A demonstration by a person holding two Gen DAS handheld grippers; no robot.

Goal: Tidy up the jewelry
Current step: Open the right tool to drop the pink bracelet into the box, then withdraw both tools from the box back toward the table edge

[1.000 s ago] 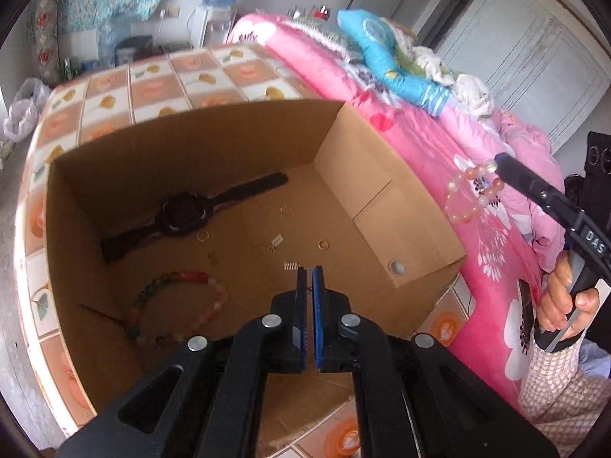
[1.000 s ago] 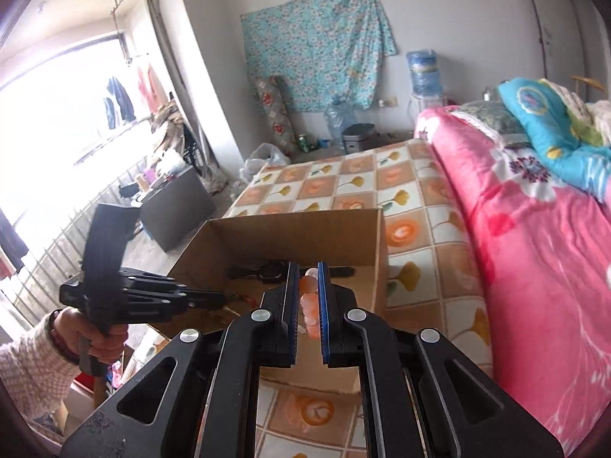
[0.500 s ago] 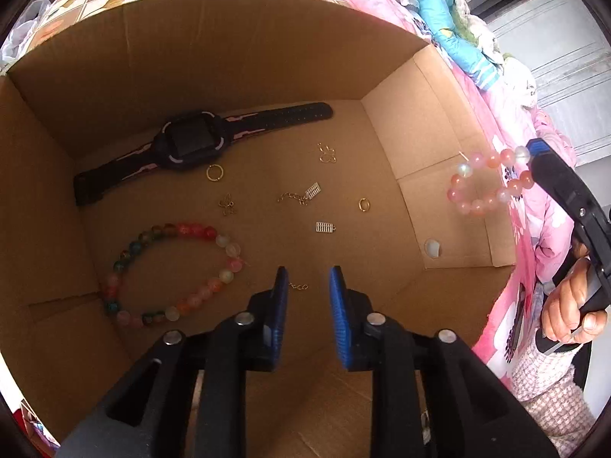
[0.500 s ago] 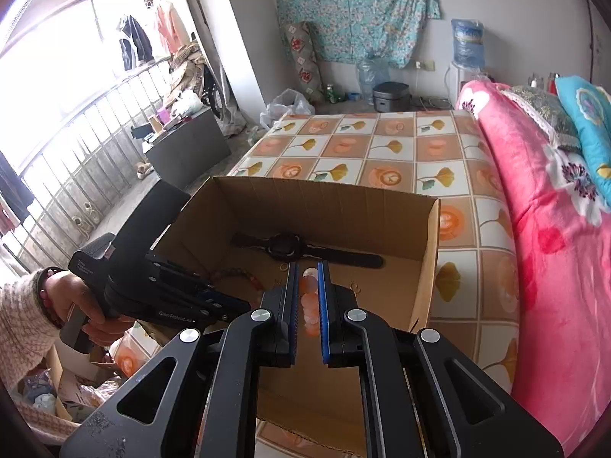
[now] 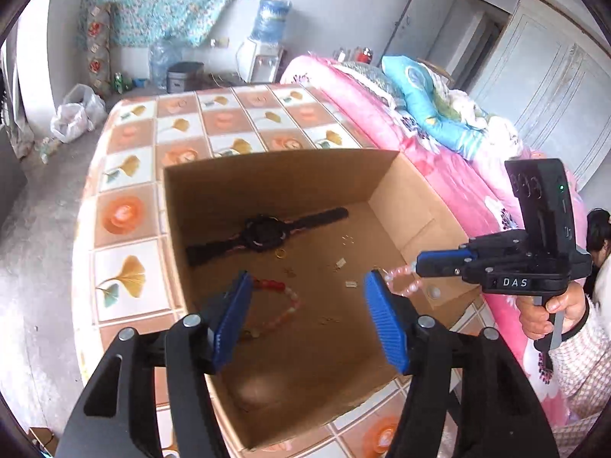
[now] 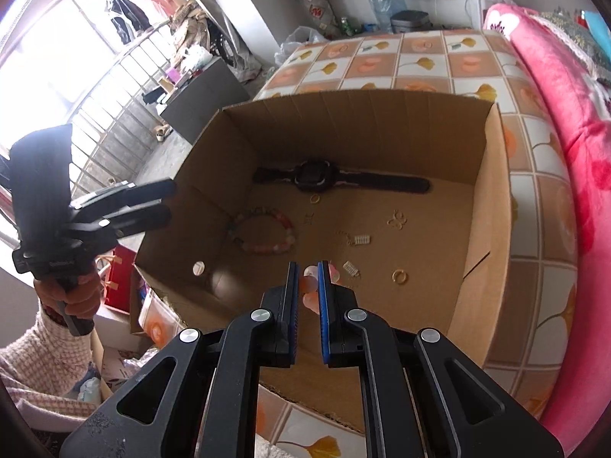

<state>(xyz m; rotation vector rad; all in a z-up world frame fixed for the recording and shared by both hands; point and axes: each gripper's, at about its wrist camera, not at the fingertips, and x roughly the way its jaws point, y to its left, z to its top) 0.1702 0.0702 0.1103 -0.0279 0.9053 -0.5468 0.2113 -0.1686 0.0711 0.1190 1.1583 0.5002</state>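
**Pink bracelet held over the box, left tongs wide and bare**

Right gripper (image 6: 306, 280) is up front, its blue pads nearly together and pinched on a pale pink bead bracelet (image 5: 401, 280), which dangles off the tips above the open cardboard box (image 6: 492, 206). From the left wrist view you can see the loop of pink beads hanging clear of the box floor, near the right-hand wall. Left gripper (image 5: 307, 305) sits over the near edge of the box; its jaws have just been opening and now stand wide apart with nothing between them.

Down on the box floor, a black wristwatch (image 6: 317, 177) lies flat along the far wall, straps stretched out to either side. Just in front of it is a small gold ring (image 6: 314, 199). A multicoloured bead bracelet (image 6: 263, 231) lies in a loop on the left side of the floor, well apart from the watch. Scattered across the middle are tiny gold earrings and charms, too small to make out, and a second gold ring (image 6: 399, 276) sits nearer the right wall.

Box stands on a tiled floral tabletop (image 5: 130, 213), with a pink flowered bedspread (image 5: 450, 175) right beside it.
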